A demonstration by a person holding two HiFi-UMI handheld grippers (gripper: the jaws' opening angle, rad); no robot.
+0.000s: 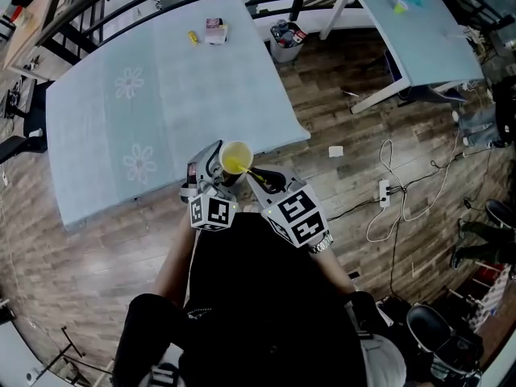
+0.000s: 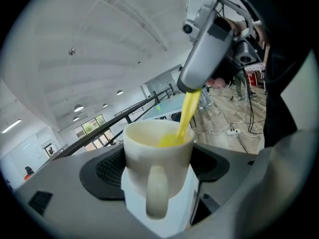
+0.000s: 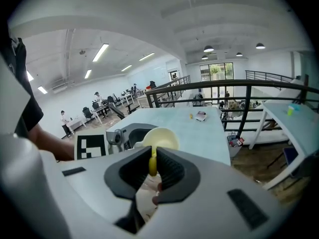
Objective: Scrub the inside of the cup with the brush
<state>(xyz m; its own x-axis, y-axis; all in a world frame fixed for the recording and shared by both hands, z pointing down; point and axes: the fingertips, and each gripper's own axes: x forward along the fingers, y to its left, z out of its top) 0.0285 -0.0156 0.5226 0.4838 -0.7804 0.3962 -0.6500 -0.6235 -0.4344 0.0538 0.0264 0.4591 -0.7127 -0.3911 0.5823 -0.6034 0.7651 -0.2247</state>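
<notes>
**Cup clamped in the left jaws, yellow brush dipped inside**

The pale blue surface (image 1: 161, 95), printed with white flowers, fills the left of the head view. A small box (image 1: 215, 31) and a little yellow item (image 1: 193, 37) lie near its far edge.

The left gripper (image 2: 158, 166) grips the cream cup (image 2: 149, 143) by its body. Its jaws press against both sides of the cup, and the cup's handle is turned toward that gripper's camera. In the head view the cup appears over the surface's near edge, toward the right corner, with its mouth open to the camera.

The yellow brush (image 2: 188, 113) slants down into the cup from the upper right. Its lower end is inside, against the inner wall.

The right gripper (image 3: 152, 166) has its jaws pinched narrow on the brush's handle, and the cup's rim shows just beyond the jaw tips. In the head view both marker cubes sit side by side, close to the person's dark clothing.

To the right of the surface is a wood-plank floor (image 1: 322, 111). A bin (image 1: 285, 40) stands by the surface's far right corner. Farther right are a second table (image 1: 411, 31) and loose cables (image 1: 387, 208).
</notes>
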